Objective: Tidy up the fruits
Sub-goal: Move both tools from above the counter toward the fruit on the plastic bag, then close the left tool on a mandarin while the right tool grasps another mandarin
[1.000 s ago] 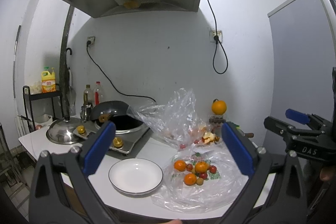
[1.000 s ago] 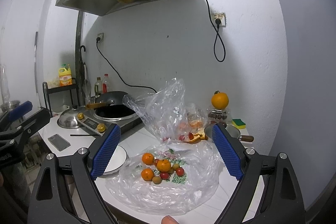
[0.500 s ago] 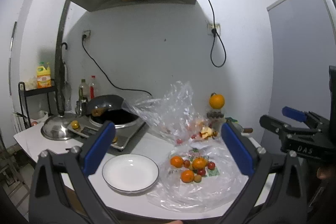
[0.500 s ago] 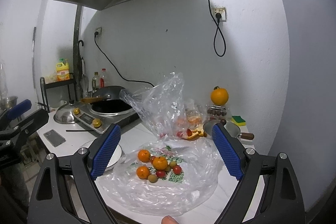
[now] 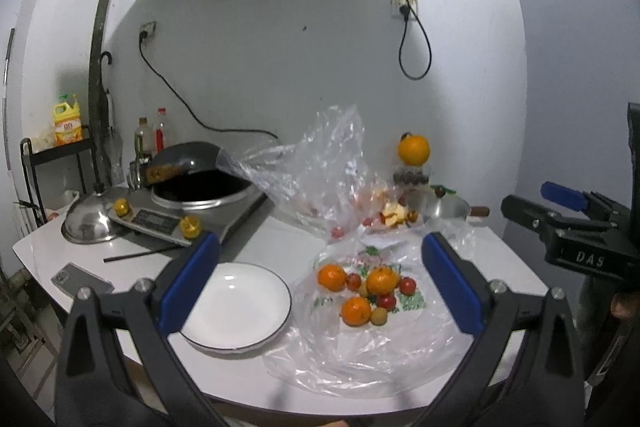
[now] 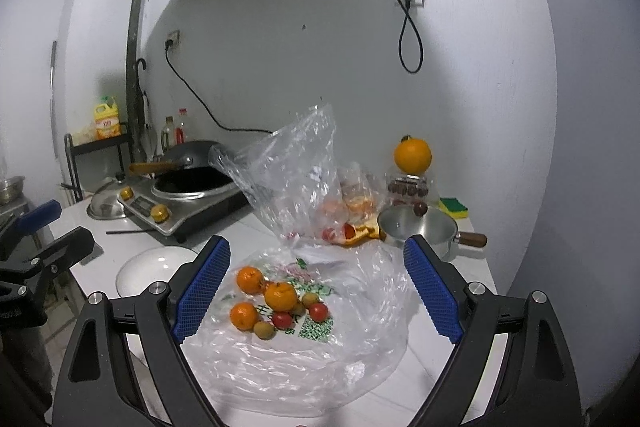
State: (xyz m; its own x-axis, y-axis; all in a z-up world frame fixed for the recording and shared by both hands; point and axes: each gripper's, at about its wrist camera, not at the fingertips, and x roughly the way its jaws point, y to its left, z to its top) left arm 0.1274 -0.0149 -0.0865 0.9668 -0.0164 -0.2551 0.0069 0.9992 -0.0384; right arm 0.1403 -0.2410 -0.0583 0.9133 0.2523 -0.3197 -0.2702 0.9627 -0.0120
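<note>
Small oranges (image 5: 383, 280) (image 6: 281, 297), red cherry tomatoes (image 5: 407, 285) (image 6: 318, 311) and yellowish fruits (image 6: 264, 329) lie on a flattened clear plastic bag (image 5: 360, 355) (image 6: 320, 359) on the white counter. An empty white plate (image 5: 236, 307) (image 6: 148, 267) sits left of them. My left gripper (image 5: 316, 279) is open and empty, above the plate and the fruit. My right gripper (image 6: 316, 291) is open and empty, above the fruit pile. Each gripper shows at the edge of the other's view.
A second, upright plastic bag (image 5: 316, 171) holds more fruit behind. A large orange (image 6: 413, 155) tops a jar. A steel saucepan (image 6: 420, 227), an induction cooker with a wok (image 5: 200, 187), a pot lid (image 5: 90, 219), a phone (image 5: 80, 279) and a chopstick (image 5: 140, 254) are on the counter.
Both grippers have moved closer to the counter and tilted down a little; the fruit and plate look larger. Both stay open and empty.
</note>
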